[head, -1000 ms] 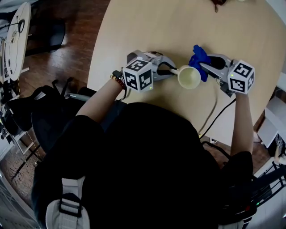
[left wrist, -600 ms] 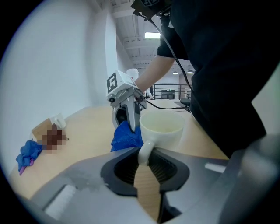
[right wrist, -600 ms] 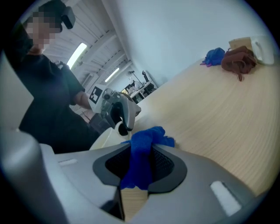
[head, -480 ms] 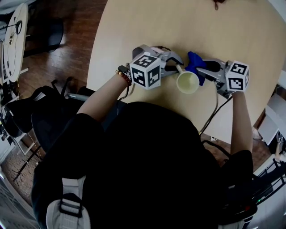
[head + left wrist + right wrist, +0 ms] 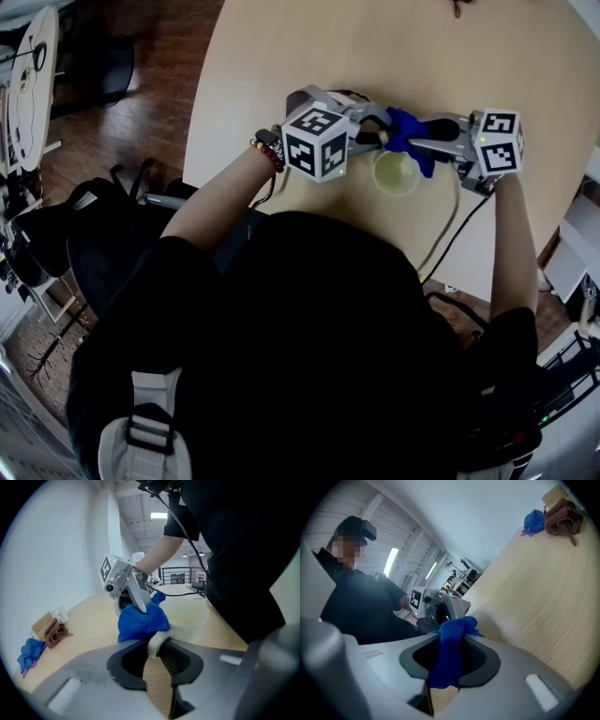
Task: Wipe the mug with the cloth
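A cream mug [image 5: 396, 174] stands upright on the round wooden table [image 5: 281, 56]. My left gripper [image 5: 380, 139] is shut on its white handle [image 5: 157, 644], and the mug's bowl [image 5: 187, 616] lies just beyond the jaws. My right gripper [image 5: 414, 143] is shut on a blue cloth [image 5: 403, 129], which hangs bunched between the jaws [image 5: 450, 653]. The cloth [image 5: 140, 620] presses against the mug's outer wall beside the handle. The two grippers face each other, the left one [image 5: 440, 604] showing close in the right gripper view. The mug is hidden in that view.
At the table's far side lie a second blue cloth [image 5: 30, 653], a brown cloth [image 5: 55, 632] and a small cardboard box [image 5: 43, 623]. A cable [image 5: 442, 242] trails off the table's near edge by my right arm. Black chairs [image 5: 84, 234] stand on the floor at left.
Both grippers have drawn closer together. The right one has rolled and brought the cloth left, from the mug's far right side onto the wall by the handle. The left one shifted right with the mug.
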Action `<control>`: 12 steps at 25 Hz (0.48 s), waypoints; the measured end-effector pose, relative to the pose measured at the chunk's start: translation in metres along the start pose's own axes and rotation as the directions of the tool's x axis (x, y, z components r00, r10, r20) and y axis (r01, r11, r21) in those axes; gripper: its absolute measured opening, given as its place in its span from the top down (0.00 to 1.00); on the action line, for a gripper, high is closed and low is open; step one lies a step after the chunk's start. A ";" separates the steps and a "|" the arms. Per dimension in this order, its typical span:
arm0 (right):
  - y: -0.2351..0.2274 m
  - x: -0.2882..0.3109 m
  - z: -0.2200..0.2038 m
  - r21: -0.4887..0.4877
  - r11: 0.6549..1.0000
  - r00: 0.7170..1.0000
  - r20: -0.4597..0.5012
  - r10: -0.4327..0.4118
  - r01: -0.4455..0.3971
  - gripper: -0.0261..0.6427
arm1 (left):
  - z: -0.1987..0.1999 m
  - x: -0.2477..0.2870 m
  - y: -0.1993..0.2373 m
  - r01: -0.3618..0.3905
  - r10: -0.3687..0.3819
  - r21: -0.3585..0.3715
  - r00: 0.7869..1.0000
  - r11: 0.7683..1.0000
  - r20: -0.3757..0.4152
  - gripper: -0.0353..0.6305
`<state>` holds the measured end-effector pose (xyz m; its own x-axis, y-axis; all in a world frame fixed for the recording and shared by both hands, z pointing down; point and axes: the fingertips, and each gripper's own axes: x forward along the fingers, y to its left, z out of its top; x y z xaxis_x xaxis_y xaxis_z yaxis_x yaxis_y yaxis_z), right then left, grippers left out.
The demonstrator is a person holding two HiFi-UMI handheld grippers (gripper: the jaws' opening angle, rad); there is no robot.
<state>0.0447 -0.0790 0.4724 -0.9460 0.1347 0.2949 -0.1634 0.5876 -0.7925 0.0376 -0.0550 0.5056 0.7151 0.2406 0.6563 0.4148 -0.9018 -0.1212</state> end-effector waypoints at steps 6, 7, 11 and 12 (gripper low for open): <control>-0.018 0.015 -0.015 0.012 0.998 0.991 -0.125 -0.057 0.059 0.80 | 0.002 0.002 0.002 -0.009 0.009 0.020 1.000 1.000 -0.004 0.82; -0.023 0.017 -0.018 0.006 0.997 0.986 -0.144 -0.079 0.081 0.80 | 0.002 0.003 0.002 -0.011 0.011 0.021 1.000 1.000 -0.004 0.82; -0.030 0.020 -0.020 -0.030 0.989 0.977 -0.156 -0.146 0.143 0.80 | 0.002 0.002 0.003 -0.016 0.016 0.020 1.000 1.000 -0.001 0.81; -0.028 0.017 -0.018 -0.029 0.990 0.981 -0.134 -0.139 0.137 0.80 | 0.002 0.002 0.003 -0.017 0.017 0.018 1.000 1.000 0.001 0.81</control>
<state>0.0379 -0.0789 0.5087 -0.8679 0.1571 0.4713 -0.2830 0.6233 -0.7289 0.0416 -0.0569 0.5051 0.7226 0.2261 0.6532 0.4131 -0.8990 -0.1458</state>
